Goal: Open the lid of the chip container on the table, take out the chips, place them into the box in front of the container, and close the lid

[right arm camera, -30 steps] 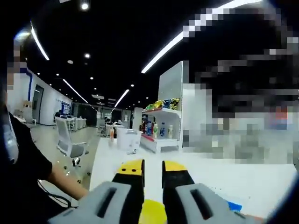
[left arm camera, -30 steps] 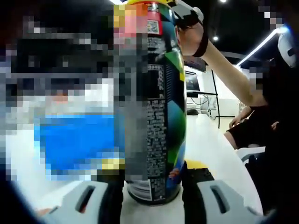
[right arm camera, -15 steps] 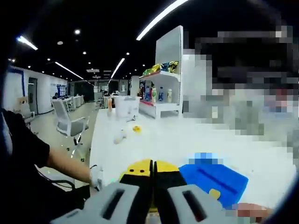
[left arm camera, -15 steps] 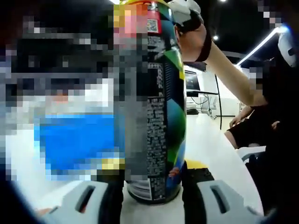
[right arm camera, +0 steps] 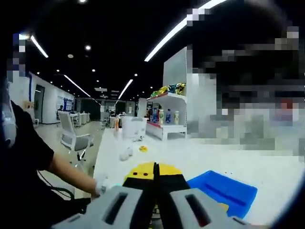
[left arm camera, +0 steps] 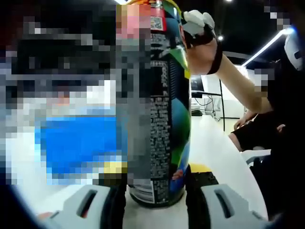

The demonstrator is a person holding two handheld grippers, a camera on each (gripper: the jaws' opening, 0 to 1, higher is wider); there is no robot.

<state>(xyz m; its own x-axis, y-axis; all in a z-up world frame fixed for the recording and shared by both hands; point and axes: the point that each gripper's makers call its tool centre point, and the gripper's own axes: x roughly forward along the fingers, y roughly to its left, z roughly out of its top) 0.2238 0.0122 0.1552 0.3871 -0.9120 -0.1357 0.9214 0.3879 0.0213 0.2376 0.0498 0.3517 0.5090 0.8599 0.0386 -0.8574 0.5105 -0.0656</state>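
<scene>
Left gripper (left arm camera: 155, 191) clamps the base of the upright chip can (left arm camera: 162, 105) on the table (left arm camera: 219, 152). Right gripper (right arm camera: 155, 191) pressed together; lid unseen. Blue box (right arm camera: 224, 191) appears empty; chips not transferred.

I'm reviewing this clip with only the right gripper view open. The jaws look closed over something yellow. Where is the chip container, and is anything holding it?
Observer: The left gripper view has it. The chip container stands upright on the white table, with the left gripper closed around its base.
Operator: And where does my right gripper sit relative to it?
Observer: Up at the can's top: a hand reaches in from the right, level with the upper end.
Operator: Is the lid off yet?
Observer: I cannot tell; the can's top runs out of the picture. In your view the right gripper is shut on something yellow, probably the lid.
</scene>
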